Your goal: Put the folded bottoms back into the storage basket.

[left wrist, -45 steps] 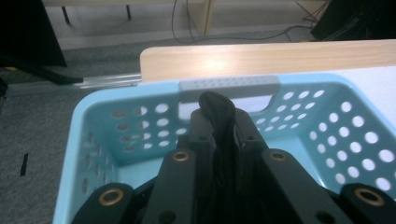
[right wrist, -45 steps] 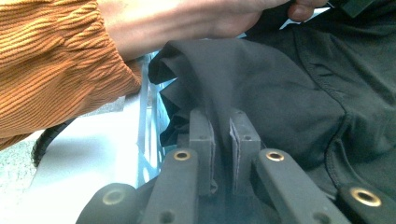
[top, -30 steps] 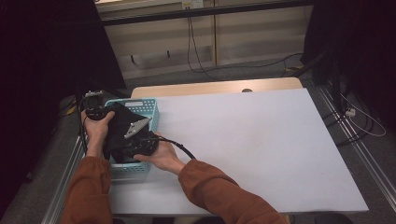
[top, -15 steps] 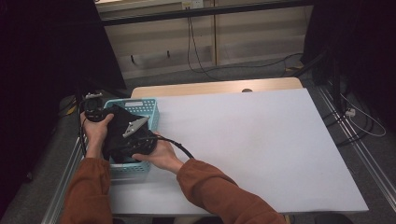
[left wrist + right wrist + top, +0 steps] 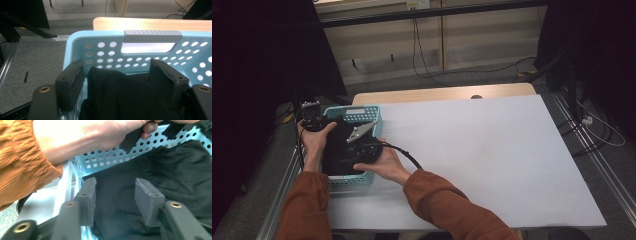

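We see a black cloth [image 5: 339, 150] heaped inside the blue basket [image 5: 362, 114] at the table's [image 5: 492, 150] near-left corner. Our hands reach over the basket. The left gripper [image 5: 120, 80] is spread, cloth between its jaws. The right gripper [image 5: 117, 200] is spread above the cloth.

cloth [image 5: 337, 150] in basket [image 5: 362, 114], basket at table's [image 5: 492, 150] left edge

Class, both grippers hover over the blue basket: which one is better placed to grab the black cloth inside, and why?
Probably the left gripper: its open jaws already straddle a raised fold of the black cloth in the basket. The right gripper is open too, above flatter cloth.
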